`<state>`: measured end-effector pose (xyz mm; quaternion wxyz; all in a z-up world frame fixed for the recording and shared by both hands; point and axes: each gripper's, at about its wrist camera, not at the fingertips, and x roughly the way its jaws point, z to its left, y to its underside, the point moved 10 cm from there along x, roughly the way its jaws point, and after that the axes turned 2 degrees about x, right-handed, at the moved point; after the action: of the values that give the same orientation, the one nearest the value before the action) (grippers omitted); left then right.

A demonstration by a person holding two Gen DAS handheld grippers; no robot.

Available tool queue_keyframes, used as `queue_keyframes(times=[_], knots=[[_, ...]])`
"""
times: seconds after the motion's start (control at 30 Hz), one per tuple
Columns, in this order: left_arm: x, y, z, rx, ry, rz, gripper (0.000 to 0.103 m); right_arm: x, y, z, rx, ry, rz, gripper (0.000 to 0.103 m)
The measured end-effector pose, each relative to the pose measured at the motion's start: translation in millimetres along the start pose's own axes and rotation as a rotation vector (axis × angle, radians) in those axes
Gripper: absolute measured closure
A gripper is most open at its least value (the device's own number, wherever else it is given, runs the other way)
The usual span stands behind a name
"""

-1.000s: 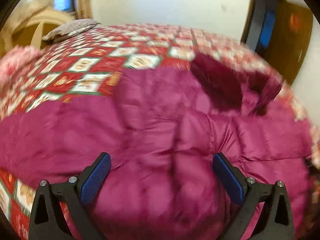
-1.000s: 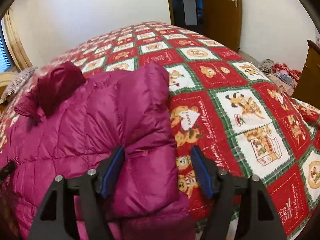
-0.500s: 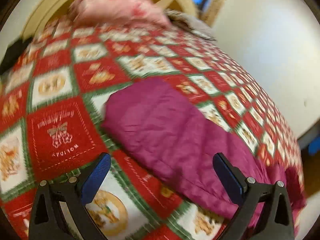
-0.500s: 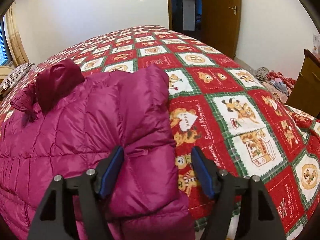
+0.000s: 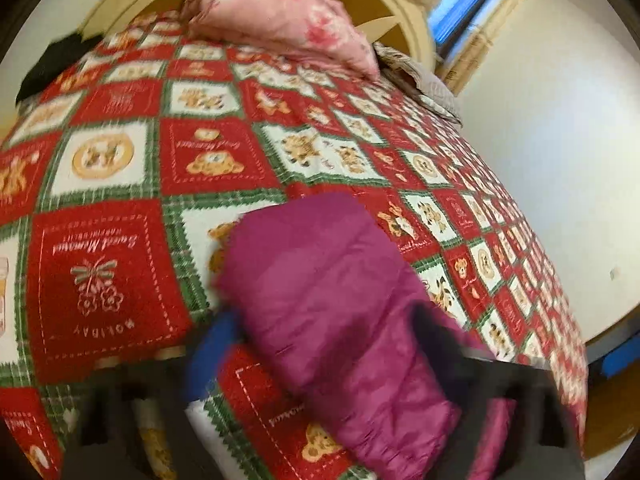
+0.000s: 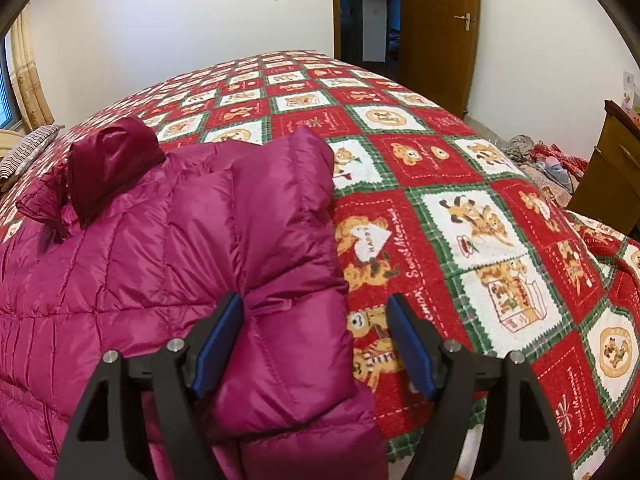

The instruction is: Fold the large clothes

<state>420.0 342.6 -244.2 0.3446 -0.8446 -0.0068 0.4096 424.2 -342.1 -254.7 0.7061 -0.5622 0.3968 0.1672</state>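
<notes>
A puffy magenta quilted down jacket [image 6: 168, 264] lies on the red, white and green teddy-bear patchwork bedspread [image 6: 460, 216]. The right gripper [image 6: 316, 344] is spread apart around a folded sleeve. The left gripper [image 5: 320, 364] is blurred, so I cannot tell its state.

Jacket [image 6: 168, 256] magenta, quilted; bedspread [image 6: 460, 208] red-white-green checks with bears; pillow [image 5: 280, 20] pink floral; tool pads [image 6: 218, 338] blue.

Even indoor daylight, fisheye-bent edges, left wrist view motion-blurred, right sharp.
</notes>
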Motion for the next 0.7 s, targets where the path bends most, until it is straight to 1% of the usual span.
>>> queue_keyframes(times=[0.03, 0.07, 0.1, 0.13, 0.17, 0.2, 0.3, 0.37, 0.43, 0.5, 0.6, 0.7], knots=[[6, 3, -4, 0.02, 0.021, 0.026, 0.084, 0, 0, 0, 0.0, 0.0, 0.0, 0.026], [11, 6, -7, 0.017, 0.057, 0.055, 0.094, 0, 0, 0, 0.001, -0.002, -0.001, 0.026], [15, 10, -10, 0.007, 0.085, 0.075, 0.096, 0, 0, 0, 0.002, -0.002, 0.0, 0.026], [14, 11, -13, 0.015, 0.087, 0.069, 0.097, 0, 0, 0, 0.003, -0.004, -0.001, 0.026], [10, 10, -19, 0.044, 0.081, 0.047, 0.097, 0, 0, 0, 0.006, -0.007, -0.001, 0.026], [3, 8, -28, 0.086, 0.081, 0.015, 0.098, 1, 0, 0, 0.008, -0.009, 0.0, 0.026], [-24, 6, -69, 0.219, 0.127, -0.075, 0.098, 1, 0, -1, 0.015, -0.019, -0.001, 0.026], [-48, 8, -104, 0.308, 0.185, -0.137, 0.098, 1, 0, -1, 0.019, -0.024, -0.002, 0.026], [-69, 16, -138, 0.398, 0.245, -0.176, 0.098, 1, 0, -2, 0.023, -0.029, -0.003, 0.026], [-88, 28, -169, 0.478, 0.295, -0.209, 0.098, 1, 0, -2, 0.028, -0.034, -0.004, 0.026], [-120, 59, -216, 0.615, 0.407, -0.237, 0.098, 1, 0, -3, 0.031, -0.038, -0.005, 0.026], [-157, 106, -259, 0.75, 0.53, -0.256, 0.098, 1, 0, -3, 0.033, -0.042, -0.006, 0.026]])
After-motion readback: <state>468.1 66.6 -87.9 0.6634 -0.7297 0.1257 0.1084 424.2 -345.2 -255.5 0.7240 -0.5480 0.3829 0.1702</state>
